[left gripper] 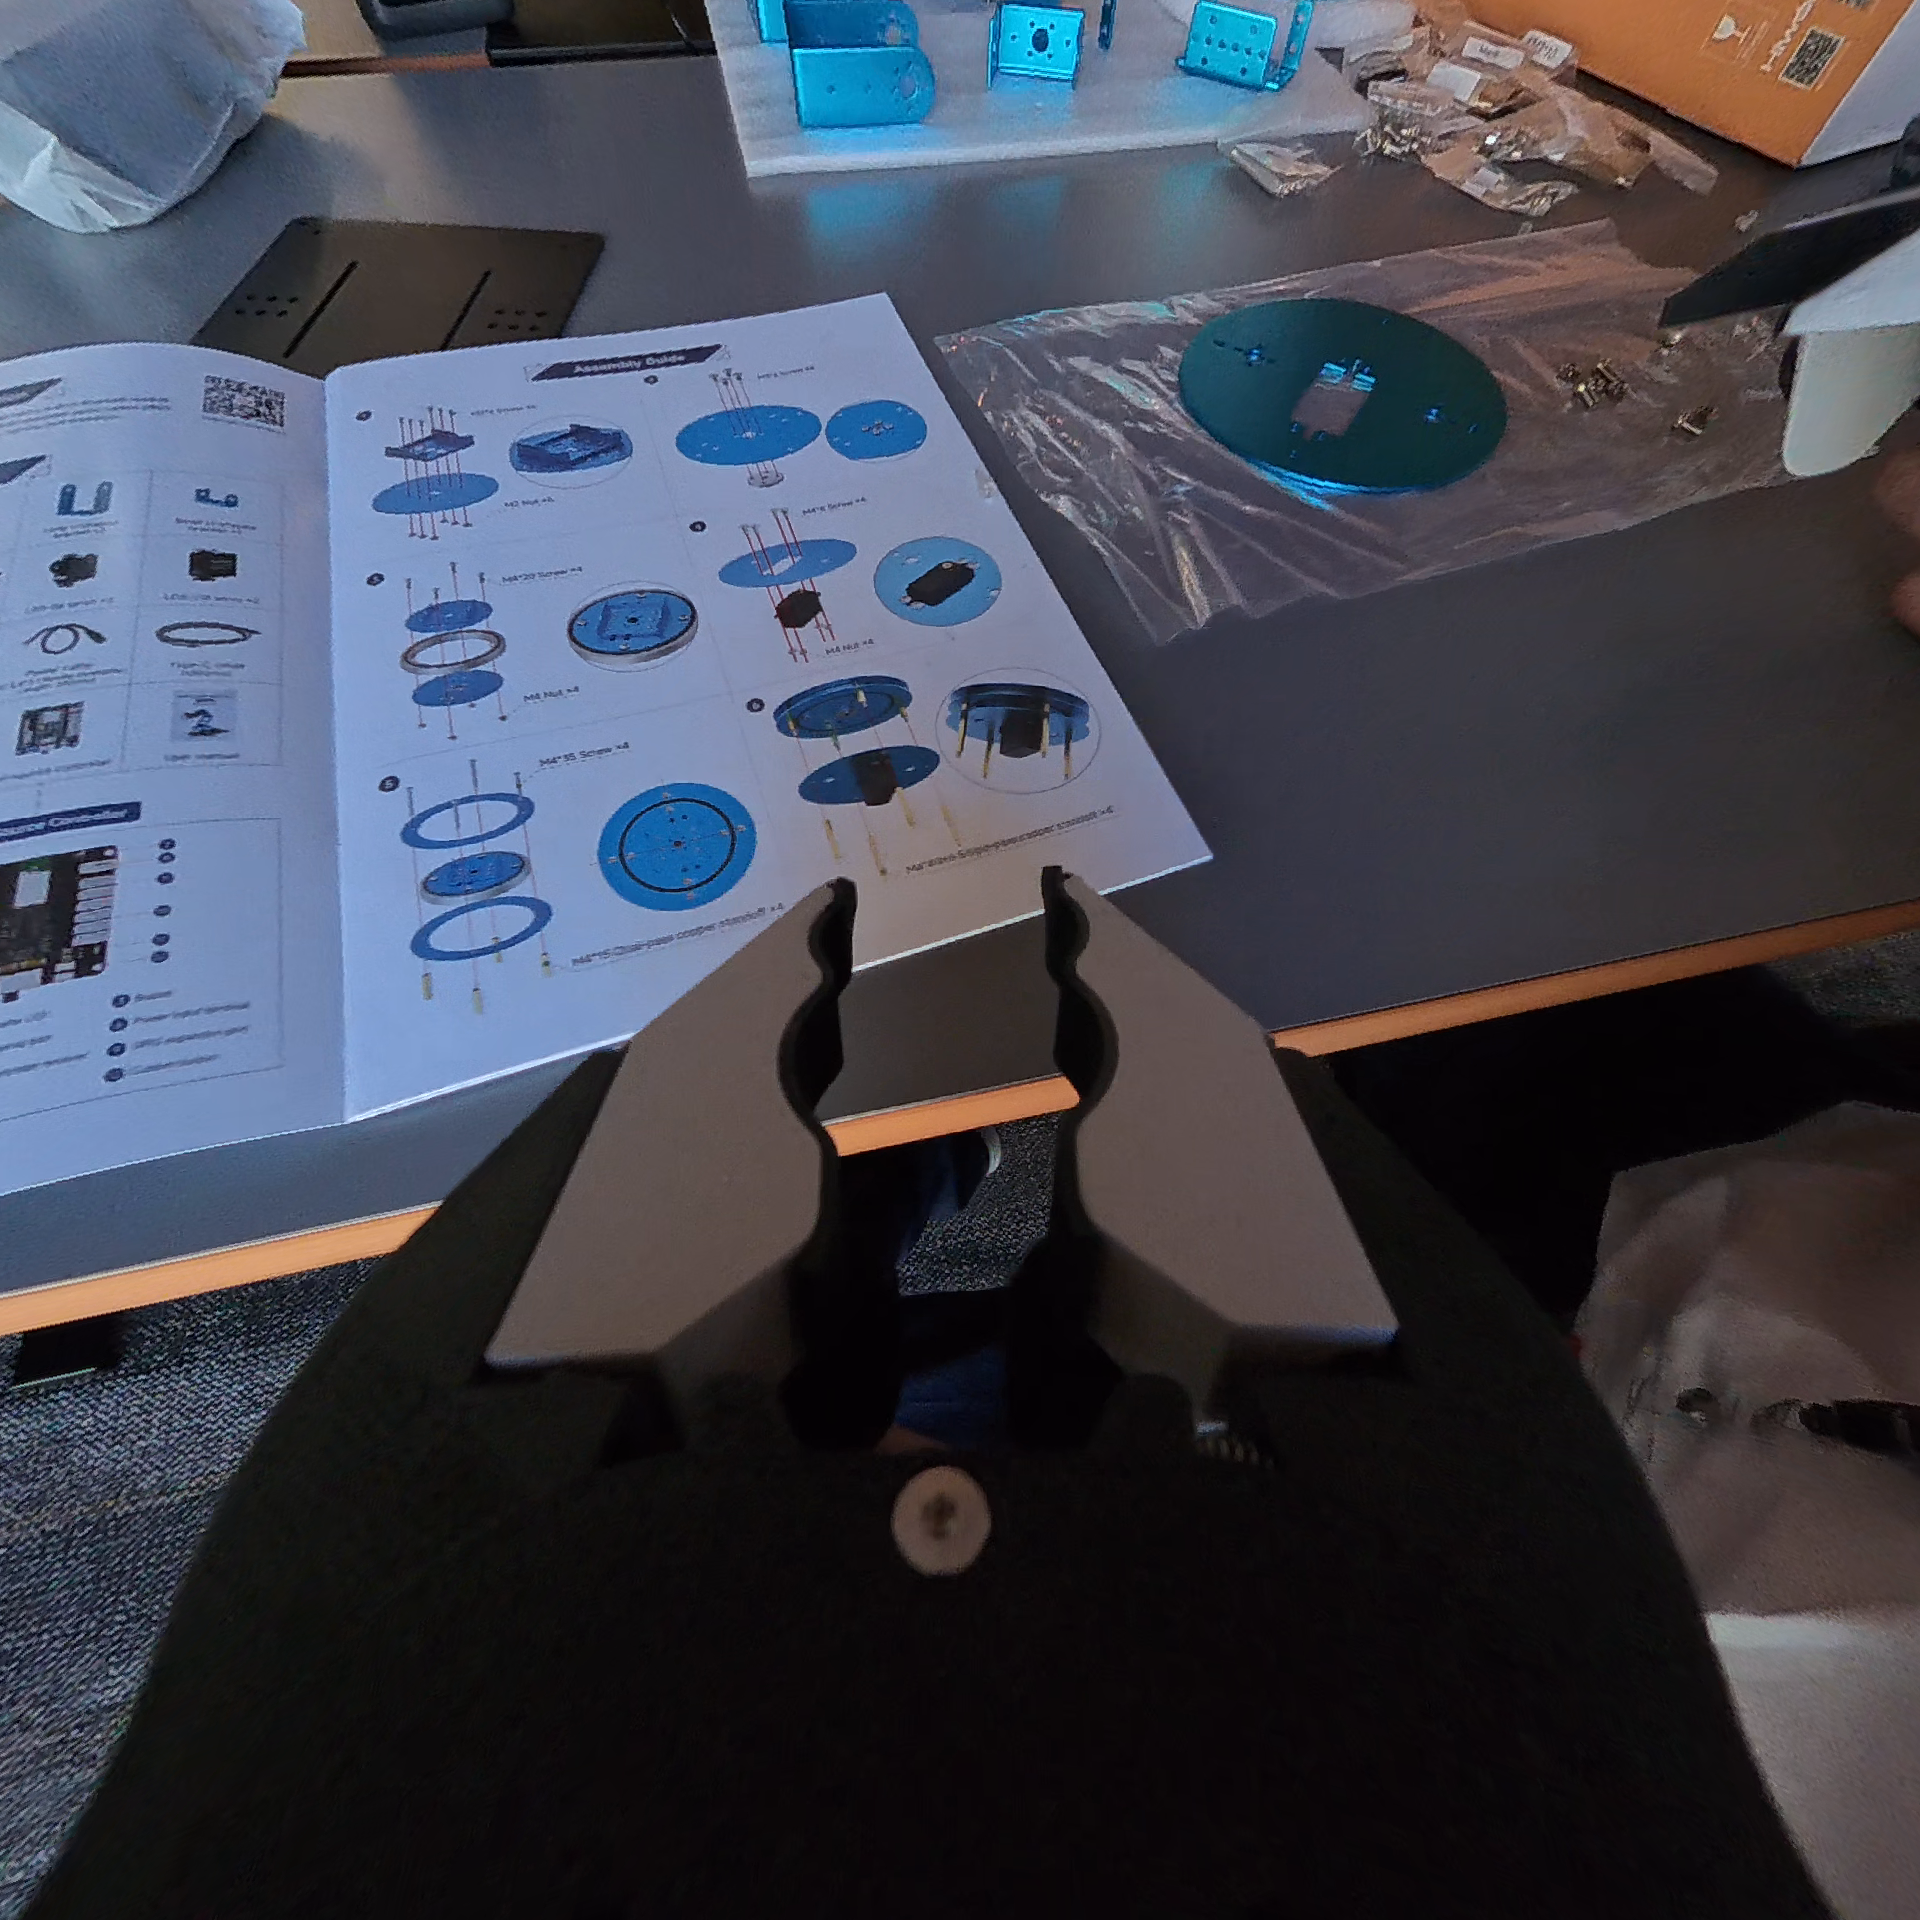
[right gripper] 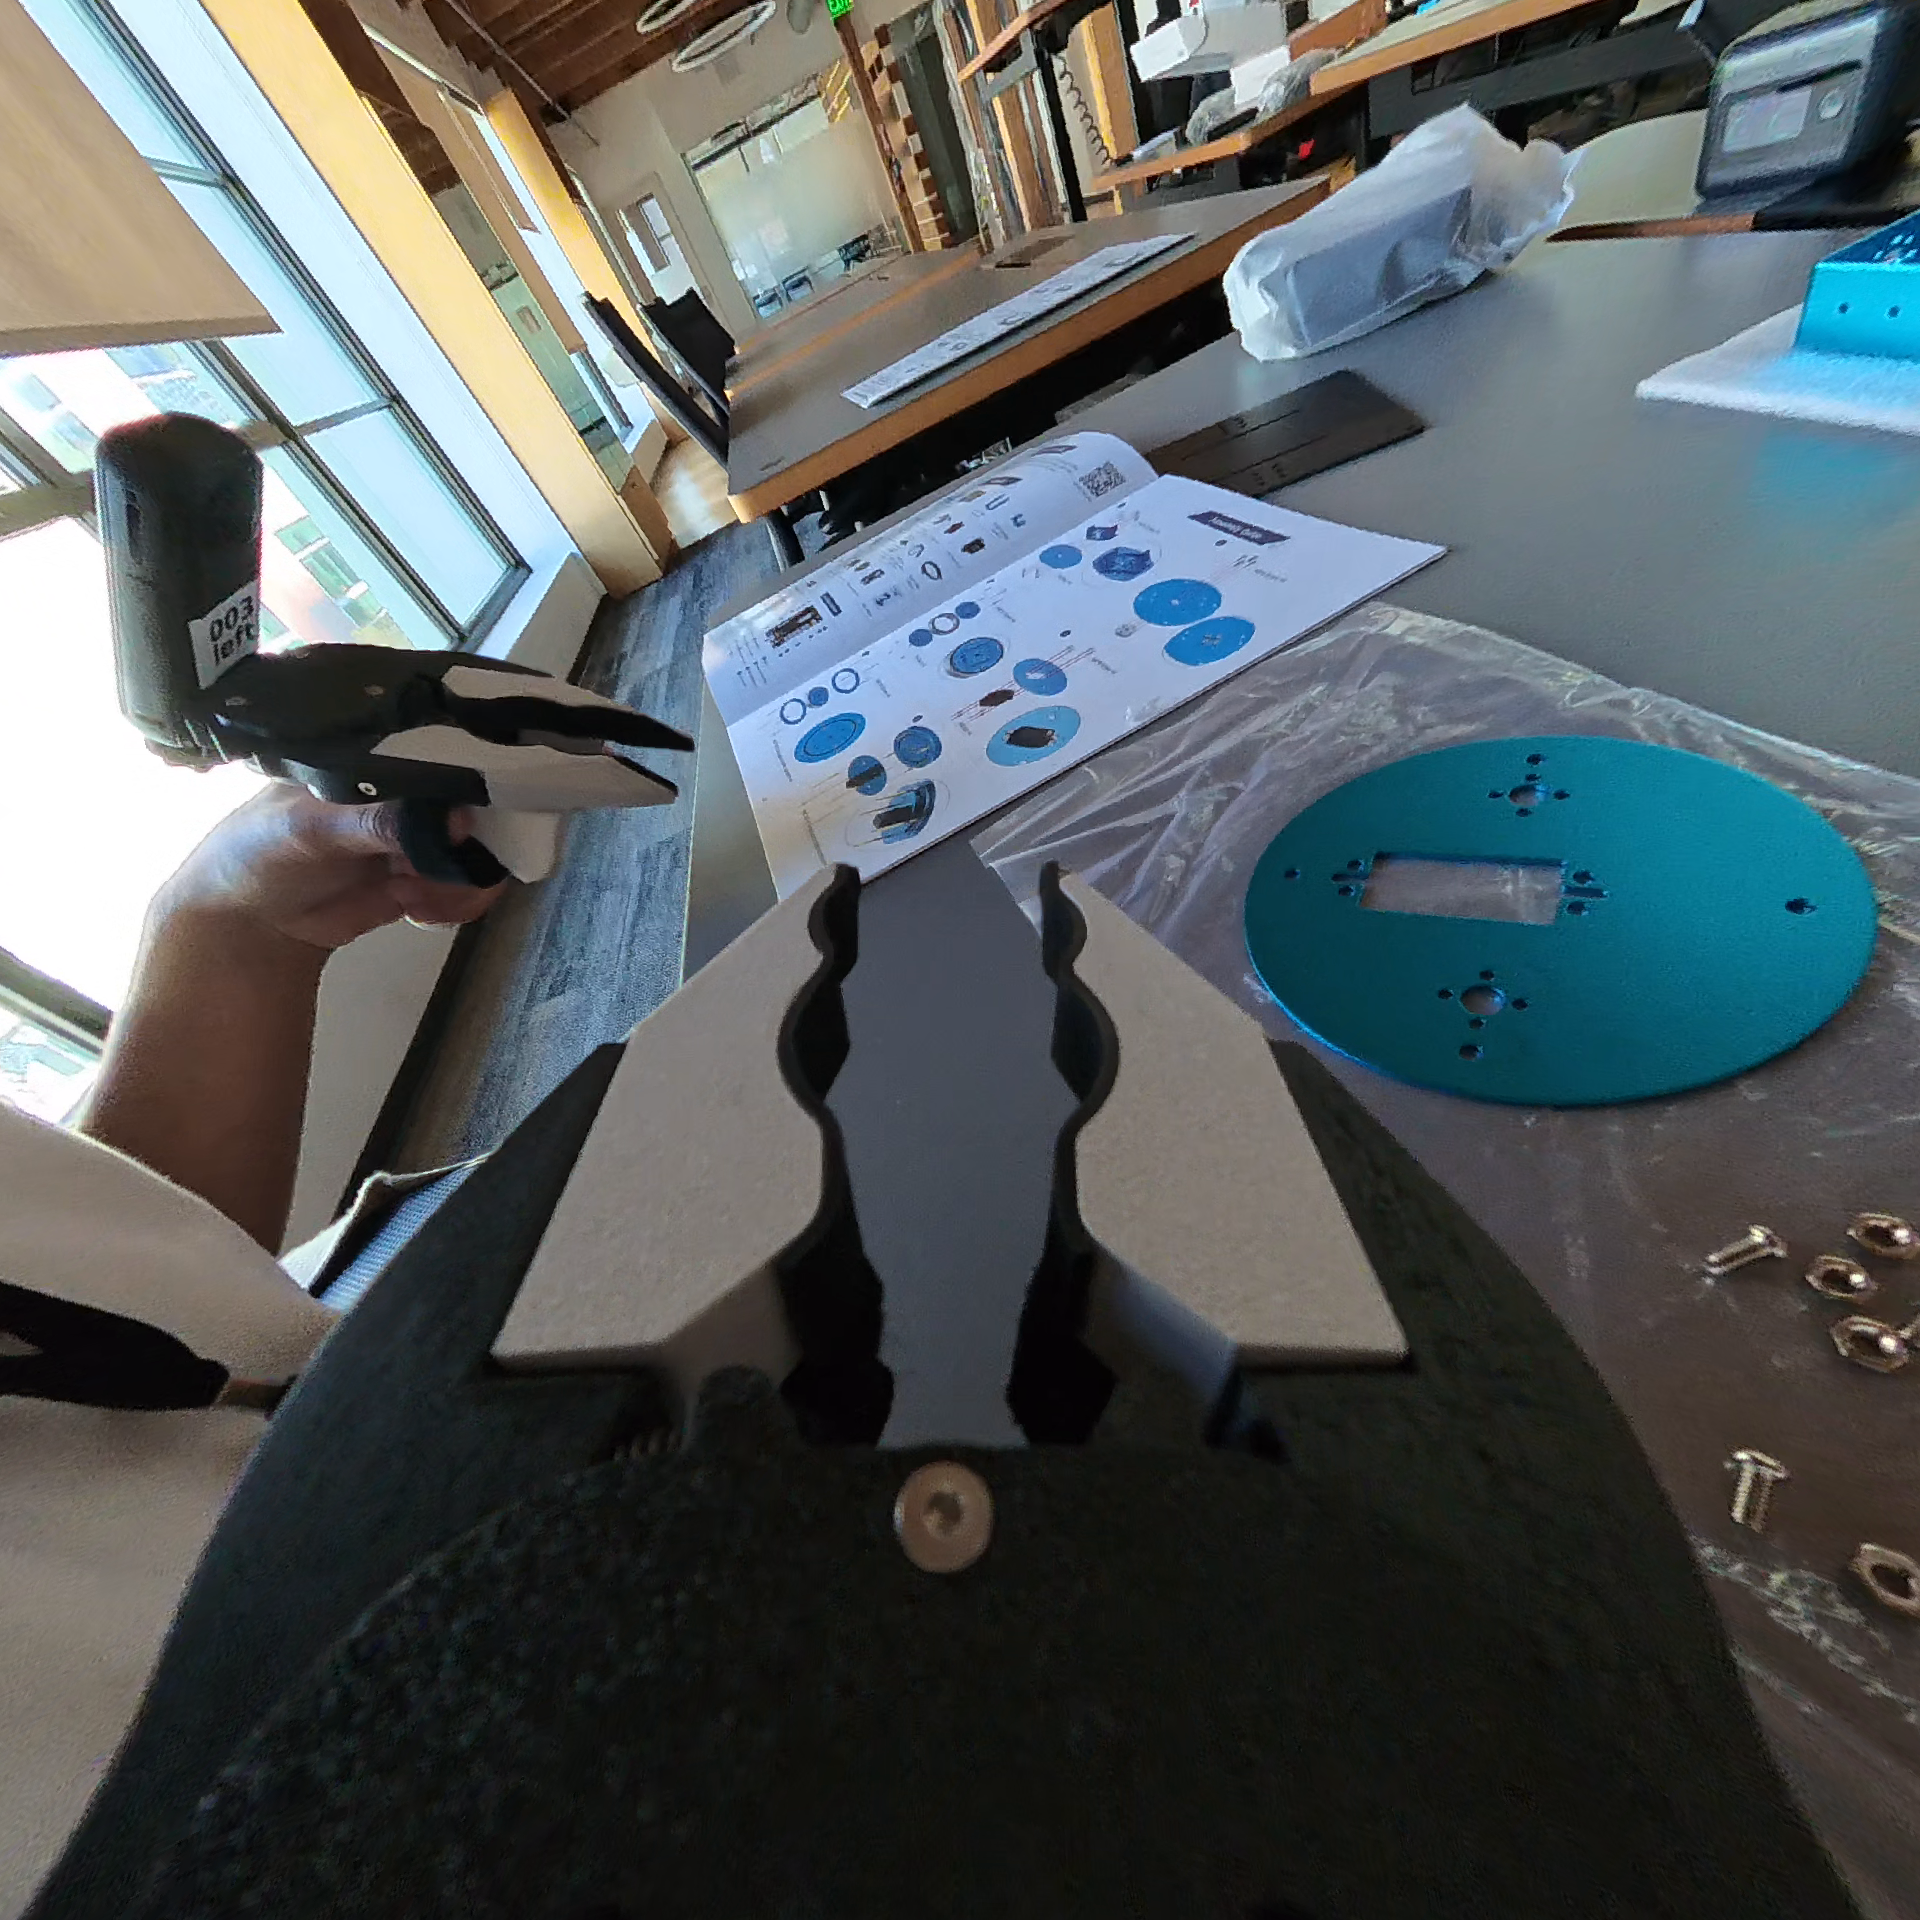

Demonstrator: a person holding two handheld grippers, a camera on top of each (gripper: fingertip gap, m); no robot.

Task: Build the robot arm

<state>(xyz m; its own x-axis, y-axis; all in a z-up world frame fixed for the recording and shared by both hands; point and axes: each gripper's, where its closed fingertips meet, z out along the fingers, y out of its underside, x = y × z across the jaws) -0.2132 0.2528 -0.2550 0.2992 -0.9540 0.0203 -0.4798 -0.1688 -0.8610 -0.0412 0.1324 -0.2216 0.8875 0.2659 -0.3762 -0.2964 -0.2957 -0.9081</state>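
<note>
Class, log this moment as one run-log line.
left gripper: open, empty, over open assembly booklet | right gripper: open, empty, beside round blue metal plate on clear plastic bag

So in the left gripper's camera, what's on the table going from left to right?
Open booklet → clear plastic sheet → blue round plate → little screws and nuts → right gripper.

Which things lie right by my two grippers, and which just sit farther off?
Near the open, empty jaws: round blue metal plate; clear plastic bag beneath it; loose silver screws and nuts; open paper instruction booklet.
Farther off: blue metal brackets on white foam sheet; black slotted plate; small hardware bags; cardboard box; white wrapped bundle.
</note>
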